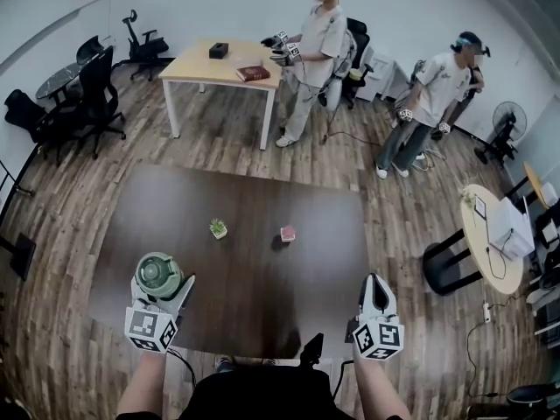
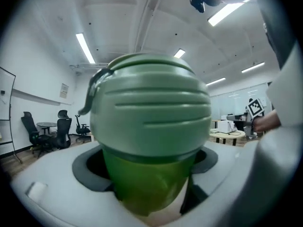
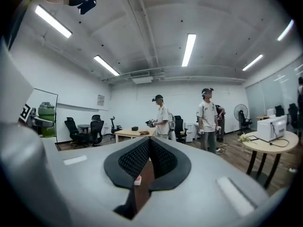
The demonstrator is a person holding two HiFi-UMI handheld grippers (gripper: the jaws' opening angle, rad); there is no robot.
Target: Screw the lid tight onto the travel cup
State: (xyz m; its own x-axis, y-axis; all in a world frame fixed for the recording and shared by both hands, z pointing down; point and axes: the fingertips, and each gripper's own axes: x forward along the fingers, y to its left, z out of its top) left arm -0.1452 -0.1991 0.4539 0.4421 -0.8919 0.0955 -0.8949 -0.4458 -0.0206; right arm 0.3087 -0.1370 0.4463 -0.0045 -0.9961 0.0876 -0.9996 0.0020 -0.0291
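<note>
Green travel cup [image 2: 142, 186], paler green lid [image 2: 151, 110]

Potted plant [image 1: 218, 228]: near the middle of the dark tabletop [image 1: 175, 199].
Pink block [image 1: 287, 233]: right of the plant, apart from it.
Pale far table [image 1: 197, 64]: red book [image 1: 253, 73], black box [image 1: 218, 51].
Two people [image 1: 319, 51]: standing beyond the far edge.

Table [image 1: 262, 191] bare between left gripper [image 1: 162, 285] and right gripper [image 1: 375, 283]: free lane across. Ahead-right of left gripper: small potted plant [image 1: 218, 228], pink block [image 1: 287, 233] further right, gap between them. Straight ahead of right gripper, open tabletop. Left jaws filled by green cup [image 2: 151, 141]; right jaws pressed together.
</note>
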